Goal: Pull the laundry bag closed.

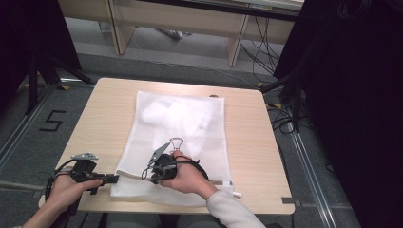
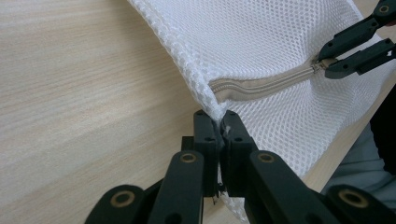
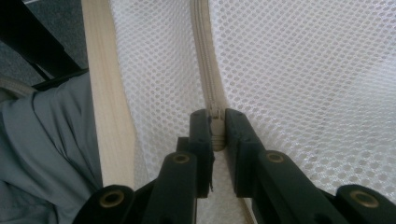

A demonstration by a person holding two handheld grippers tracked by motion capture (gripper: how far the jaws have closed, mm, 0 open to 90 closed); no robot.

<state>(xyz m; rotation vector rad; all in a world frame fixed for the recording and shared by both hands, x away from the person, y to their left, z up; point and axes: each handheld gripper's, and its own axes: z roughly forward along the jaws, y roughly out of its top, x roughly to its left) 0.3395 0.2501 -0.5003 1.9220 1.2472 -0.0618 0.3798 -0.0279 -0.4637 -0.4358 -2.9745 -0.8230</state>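
Note:
A white mesh laundry bag (image 1: pixel 190 130) lies flat on the wooden table (image 1: pixel 104 114), with something white bunched inside its far half (image 1: pixel 166 113). A beige zipper (image 2: pixel 266 85) runs along its near edge. My left gripper (image 1: pixel 115 179) is shut on the bag's near left corner (image 2: pixel 218 116), just past the zipper's end. My right gripper (image 1: pixel 153 179) sits farther right along that edge, shut on the zipper pull (image 3: pixel 216 127). In the left gripper view the right gripper (image 2: pixel 324 65) pinches the zipper from the upper right. The zipper (image 3: pixel 205 56) is done up ahead of the pull.
The table's near edge (image 3: pixel 105 93) runs close beside the zipper, with the person's grey clothing (image 3: pixel 42 154) just below it. A "5" is taped on the floor (image 1: pixel 51 121) at left. Cables (image 1: pixel 285 114) and dark stands lie off the table's right side.

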